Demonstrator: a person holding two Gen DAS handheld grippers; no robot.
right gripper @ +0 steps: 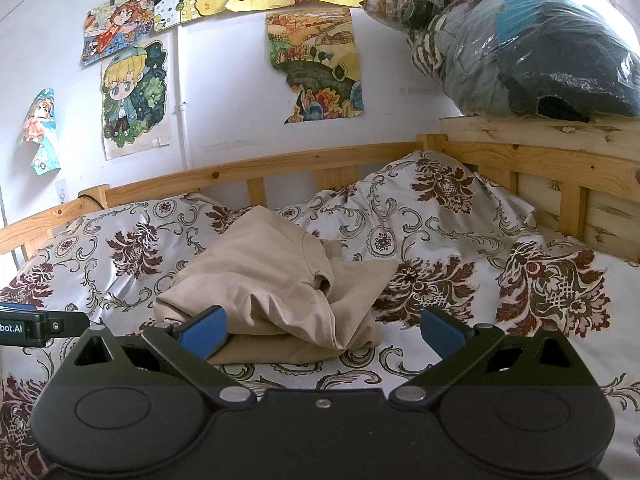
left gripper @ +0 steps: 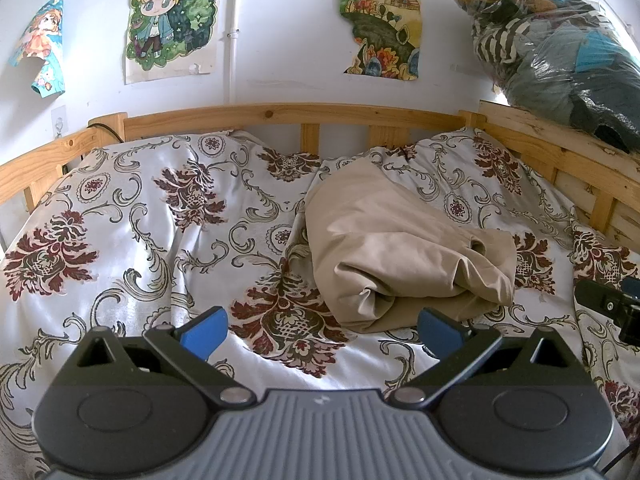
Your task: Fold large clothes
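Observation:
A beige garment [left gripper: 404, 252] lies crumpled in a loose heap on the floral bedspread [left gripper: 160, 232]; it also shows in the right wrist view [right gripper: 276, 284]. My left gripper [left gripper: 322, 332] is open and empty, just in front of and slightly left of the garment. My right gripper [right gripper: 322, 332] is open and empty, its left blue pad [right gripper: 204, 332] close before the garment's near edge. The right gripper's body shows at the far right of the left wrist view [left gripper: 612, 308], and the left gripper's body at the left edge of the right wrist view [right gripper: 36, 328].
A wooden bed rail [left gripper: 280, 114] runs along the back and right side [right gripper: 540, 160]. A clear plastic bag of clothes [right gripper: 520, 40] sits on the right rail. Drawings [left gripper: 172, 16] hang on the white wall.

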